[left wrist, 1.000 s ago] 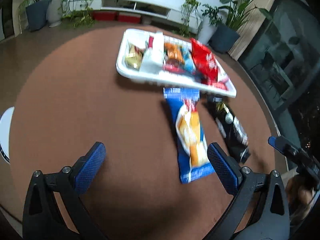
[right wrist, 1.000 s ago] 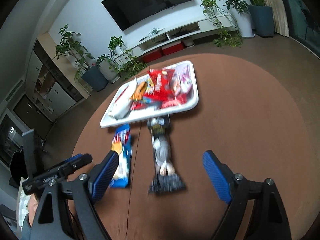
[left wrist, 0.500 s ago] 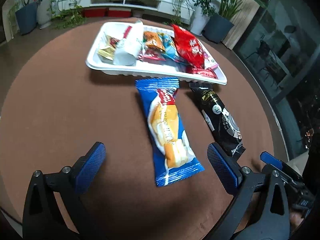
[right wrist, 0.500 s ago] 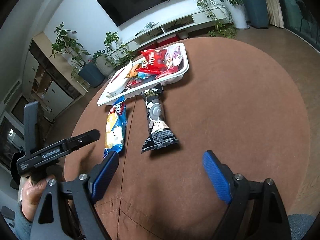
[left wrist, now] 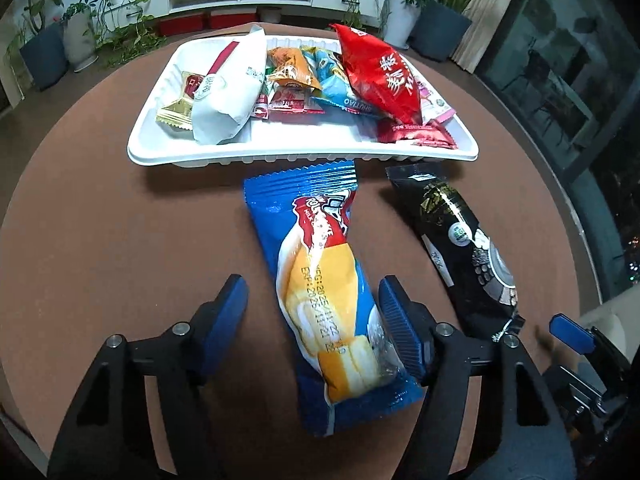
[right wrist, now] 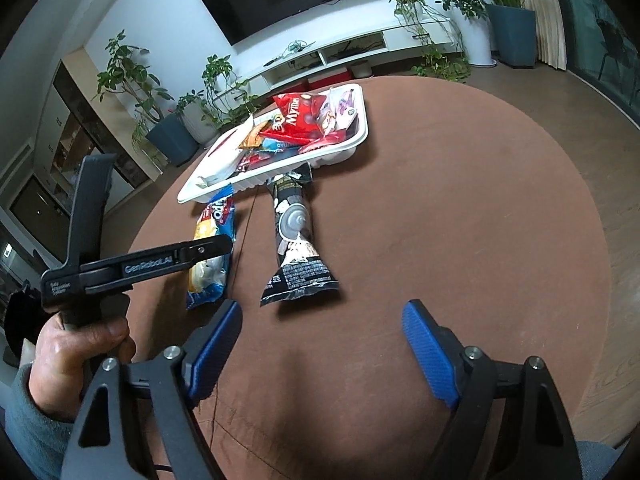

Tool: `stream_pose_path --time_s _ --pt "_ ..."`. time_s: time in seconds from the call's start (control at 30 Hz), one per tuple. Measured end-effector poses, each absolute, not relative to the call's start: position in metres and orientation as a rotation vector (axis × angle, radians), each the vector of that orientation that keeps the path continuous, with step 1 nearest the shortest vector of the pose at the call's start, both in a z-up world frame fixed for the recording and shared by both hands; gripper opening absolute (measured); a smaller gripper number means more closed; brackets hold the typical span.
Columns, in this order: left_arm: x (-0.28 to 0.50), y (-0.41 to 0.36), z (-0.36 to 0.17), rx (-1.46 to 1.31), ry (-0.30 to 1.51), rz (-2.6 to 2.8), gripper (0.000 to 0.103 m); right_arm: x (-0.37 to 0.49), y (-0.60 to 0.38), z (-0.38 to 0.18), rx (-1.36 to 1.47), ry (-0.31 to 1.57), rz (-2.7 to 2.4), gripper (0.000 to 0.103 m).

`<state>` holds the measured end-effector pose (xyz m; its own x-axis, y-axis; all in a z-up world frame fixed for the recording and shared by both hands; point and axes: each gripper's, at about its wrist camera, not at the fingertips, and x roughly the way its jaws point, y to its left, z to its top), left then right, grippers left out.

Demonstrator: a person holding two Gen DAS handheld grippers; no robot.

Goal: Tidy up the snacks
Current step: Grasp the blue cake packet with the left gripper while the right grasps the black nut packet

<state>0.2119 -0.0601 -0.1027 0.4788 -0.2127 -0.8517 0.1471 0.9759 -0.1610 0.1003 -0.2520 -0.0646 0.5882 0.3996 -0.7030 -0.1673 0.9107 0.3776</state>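
While the round brown table [left wrist: 100,208] carries the white tray [left wrist: 168,152] at its far edge, the blue snack packet [left wrist: 328,280] lies just in front, long axis running away from the left gripper [left wrist: 312,320]. That gripper straddles the packet's near end, pointing steeply down, jaws closing, left pad not yet touching. Beside it, the right gripper [right wrist: 320,344] hangs apart and empty, short of the black packet [right wrist: 294,240].

Glossy blue foil wrapper [left wrist: 332,292], shiny black packet [left wrist: 460,240], smooth white plastic tray [left wrist: 280,152], matt brown cloth table [right wrist: 460,220], ribbed blue pads [left wrist: 400,332]
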Motion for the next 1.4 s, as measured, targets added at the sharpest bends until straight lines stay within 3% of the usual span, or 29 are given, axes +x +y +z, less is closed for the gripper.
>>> stream_pose_path --time_s 0.03,0.13,0.33,0.83,1.33,1.4 --pt "0.213 -0.060 -0.103 -0.068 1.049 -0.220 0.063 0.100 -0.252 -0.065 0.284 0.886 0.334 0.085" --pt "0.220 -0.061 -0.103 -0.071 1.045 -0.223 0.042 0.103 -0.251 -0.067 0.277 0.895 0.333 0.082" --pt "0.223 -0.061 -0.103 -0.052 1.043 -0.223 0.030 0.109 -0.244 -0.063 0.244 0.891 0.344 0.079" --pt "0.180 -0.043 -0.104 -0.047 1.037 -0.285 0.026 0.155 -0.201 -0.053 0.069 0.904 0.374 0.074" --pt "0.150 -0.022 -0.104 -0.094 1.026 -0.275 0.026 0.189 -0.170 -0.077 -0.073 0.990 0.329 0.053" --pt "0.150 -0.023 -0.104 -0.093 1.025 -0.277 0.026 0.189 -0.170 -0.077 -0.091 0.991 0.315 0.044"
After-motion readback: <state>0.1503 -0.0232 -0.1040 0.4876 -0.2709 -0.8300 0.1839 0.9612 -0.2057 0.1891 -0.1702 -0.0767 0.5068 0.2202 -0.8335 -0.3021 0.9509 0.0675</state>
